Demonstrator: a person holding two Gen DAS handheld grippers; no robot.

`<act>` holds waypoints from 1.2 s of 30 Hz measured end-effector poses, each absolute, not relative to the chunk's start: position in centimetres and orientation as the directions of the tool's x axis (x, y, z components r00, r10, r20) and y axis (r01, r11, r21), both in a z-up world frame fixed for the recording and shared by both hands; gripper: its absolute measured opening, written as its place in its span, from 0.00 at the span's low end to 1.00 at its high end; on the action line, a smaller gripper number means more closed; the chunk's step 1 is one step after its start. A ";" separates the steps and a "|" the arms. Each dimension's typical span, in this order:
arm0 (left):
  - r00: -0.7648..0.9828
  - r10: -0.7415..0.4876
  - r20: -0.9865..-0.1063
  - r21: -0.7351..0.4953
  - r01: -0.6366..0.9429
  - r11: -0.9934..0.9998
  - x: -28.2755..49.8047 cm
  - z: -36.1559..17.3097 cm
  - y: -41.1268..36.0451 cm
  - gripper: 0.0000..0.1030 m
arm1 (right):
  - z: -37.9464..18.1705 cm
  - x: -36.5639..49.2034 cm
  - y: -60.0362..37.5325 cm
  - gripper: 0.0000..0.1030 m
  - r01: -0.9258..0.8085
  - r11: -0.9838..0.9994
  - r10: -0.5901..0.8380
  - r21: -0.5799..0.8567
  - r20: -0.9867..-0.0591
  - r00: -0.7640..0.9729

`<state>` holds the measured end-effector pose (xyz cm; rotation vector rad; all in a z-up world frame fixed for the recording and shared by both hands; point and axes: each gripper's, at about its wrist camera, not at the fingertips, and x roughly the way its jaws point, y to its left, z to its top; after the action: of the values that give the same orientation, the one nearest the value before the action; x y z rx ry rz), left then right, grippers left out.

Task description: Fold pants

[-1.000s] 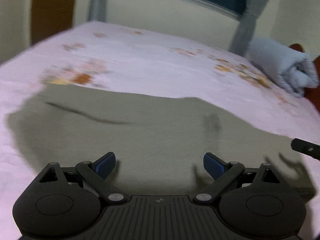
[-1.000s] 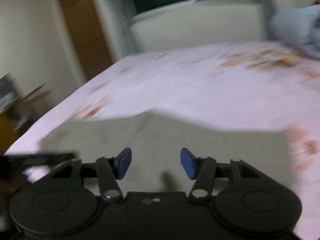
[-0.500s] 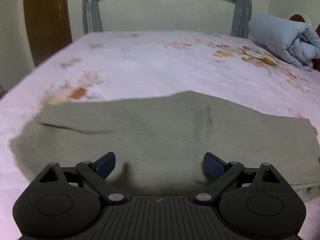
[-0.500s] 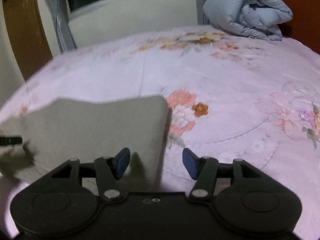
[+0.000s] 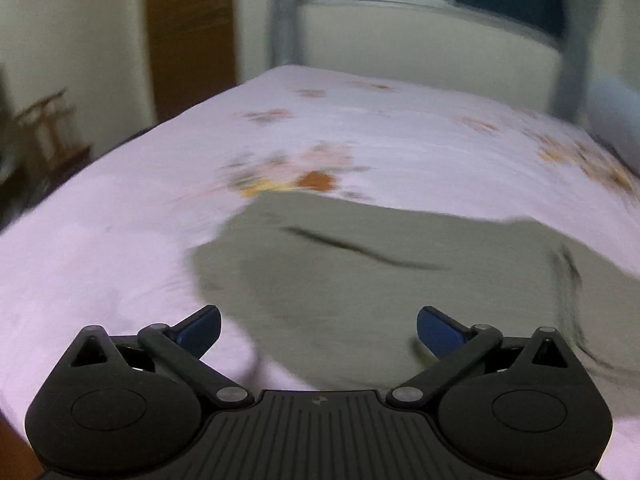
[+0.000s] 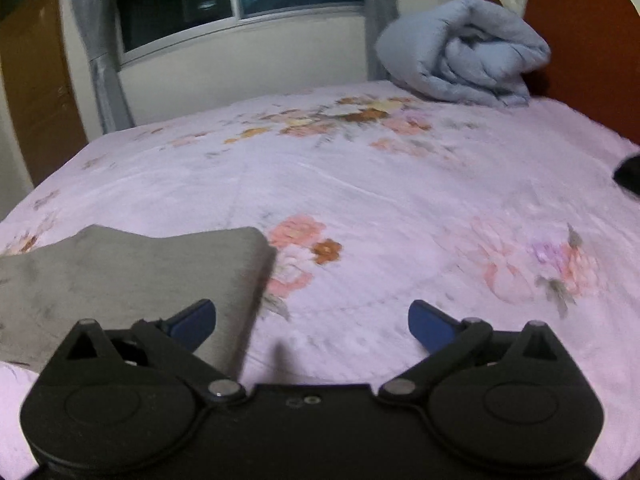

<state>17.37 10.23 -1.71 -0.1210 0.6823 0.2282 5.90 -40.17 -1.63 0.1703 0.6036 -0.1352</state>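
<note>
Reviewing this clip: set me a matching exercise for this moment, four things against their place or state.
Things:
1. pants
2. blue comforter
3. left gripper
4. bedsheet

Place or state:
A. rolled up by the headboard
B. pink with flowers, covering the bed
C. open, empty, over the olive fabric
D. olive, lying flat on the bed

Pairs: 1-D, 2-A, 3-C, 4-B

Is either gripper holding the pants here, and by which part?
Nothing is held. The left gripper and right gripper are open above the pants.
</note>
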 end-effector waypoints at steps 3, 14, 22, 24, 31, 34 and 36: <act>0.749 0.120 -0.652 -0.183 -0.309 0.933 17.2 -3.0 14.4 1.00 | -1.7 5.9 -40.6 0.94 0.188 0.971 -0.073 0.147 -0.568 0.819; 0.796 -0.094 -0.598 -0.608 -0.374 0.700 18.4 -8.9 21.3 1.00 | -2.3 6.3 -40.4 0.94 0.231 0.964 -0.118 0.128 -0.575 0.810; 0.827 -0.185 -0.530 -0.708 -0.313 0.633 20.9 -10.9 22.2 1.00 | -2.5 6.6 -40.2 0.94 0.236 0.967 -0.134 0.101 -0.585 0.800; 0.840 -0.228 -0.493 -0.743 -0.269 0.613 21.9 -11.3 22.2 1.00 | -2.5 6.7 -40.0 0.94 0.233 0.968 -0.139 0.091 -0.583 0.801; 0.840 -0.332 -0.430 -0.826 -0.216 0.521 24.9 -14.1 22.5 0.36 | -2.7 7.0 -39.3 0.94 0.225 0.973 -0.153 0.052 -0.585 0.797; 0.844 -0.301 -0.445 -0.765 -0.183 0.617 24.9 -12.5 21.4 0.35 | -2.6 6.8 -39.3 0.94 0.216 0.975 -0.143 0.060 -0.573 0.807; 0.847 -0.265 -0.461 -0.681 -0.147 0.717 25.0 -10.5 20.2 0.35 | -2.6 6.8 -39.6 0.94 0.226 0.971 -0.142 0.075 -0.577 0.804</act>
<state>25.04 20.20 -10.46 -0.7792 0.5715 -0.0692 6.81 -39.61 -2.63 0.1429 0.6060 -0.1978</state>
